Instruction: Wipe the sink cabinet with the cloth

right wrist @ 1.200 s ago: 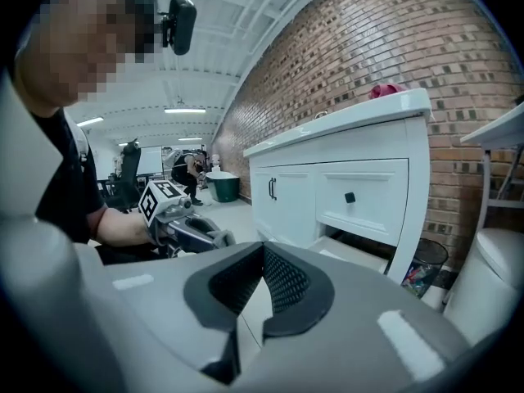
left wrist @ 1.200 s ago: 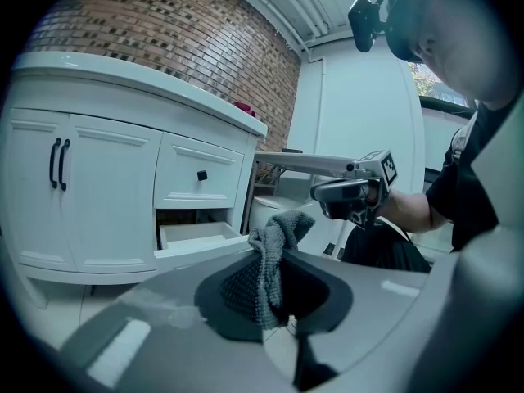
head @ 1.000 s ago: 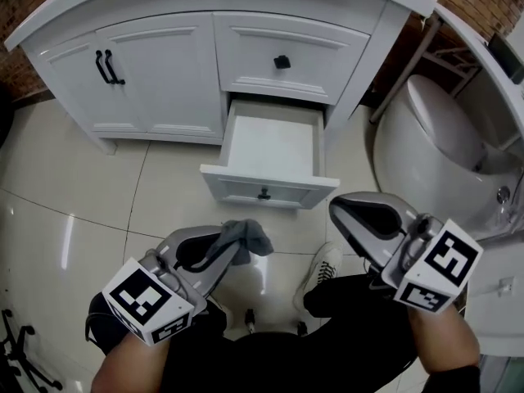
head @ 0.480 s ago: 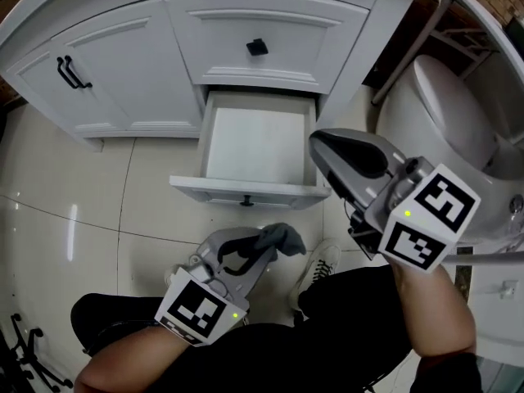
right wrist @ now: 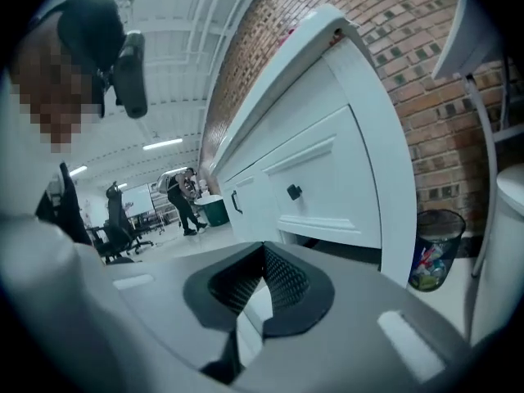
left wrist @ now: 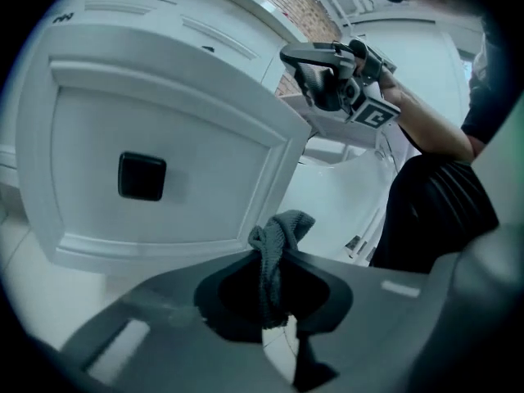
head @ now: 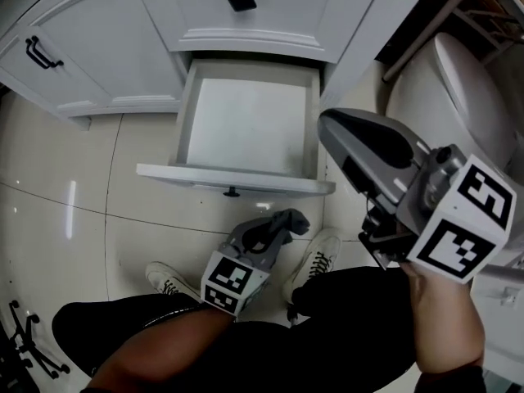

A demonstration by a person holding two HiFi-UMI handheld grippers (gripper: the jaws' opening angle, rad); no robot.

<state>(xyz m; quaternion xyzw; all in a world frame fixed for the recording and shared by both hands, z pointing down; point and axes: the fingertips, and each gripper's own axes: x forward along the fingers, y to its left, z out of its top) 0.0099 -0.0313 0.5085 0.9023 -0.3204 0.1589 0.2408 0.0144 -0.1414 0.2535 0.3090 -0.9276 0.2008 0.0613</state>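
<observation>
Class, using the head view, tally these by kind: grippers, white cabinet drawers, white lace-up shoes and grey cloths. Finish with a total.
Grippers: 2 (left gripper, right gripper)
White cabinet drawers: 2 (open lower drawer, shut upper drawer)
White lace-up shoes: 2 (left shoe, right shoe)
Grey knitted cloth: 1
Total: 7
</observation>
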